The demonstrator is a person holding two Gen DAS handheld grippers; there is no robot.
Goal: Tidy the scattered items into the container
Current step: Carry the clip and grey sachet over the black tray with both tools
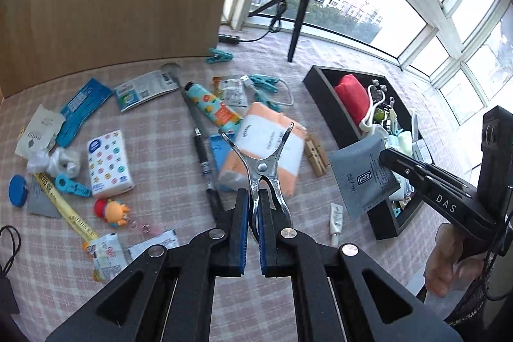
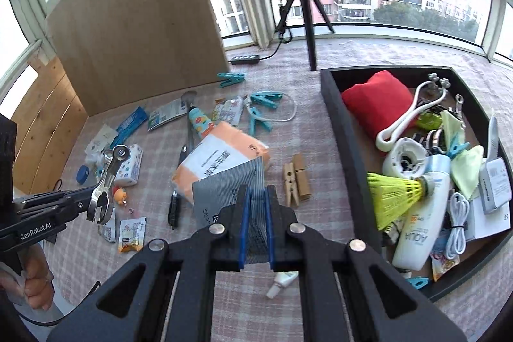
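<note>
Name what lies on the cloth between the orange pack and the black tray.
In the right wrist view, two wooden clothespins lie side by side between the orange pack and the black tray; the rest is bare checked cloth.

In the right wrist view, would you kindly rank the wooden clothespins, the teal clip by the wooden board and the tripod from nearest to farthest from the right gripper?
1. Wooden clothespins, just right of the right gripper.
2. Teal clip, farther back, by the board.
3. Tripod, farthest, by the window.
</note>
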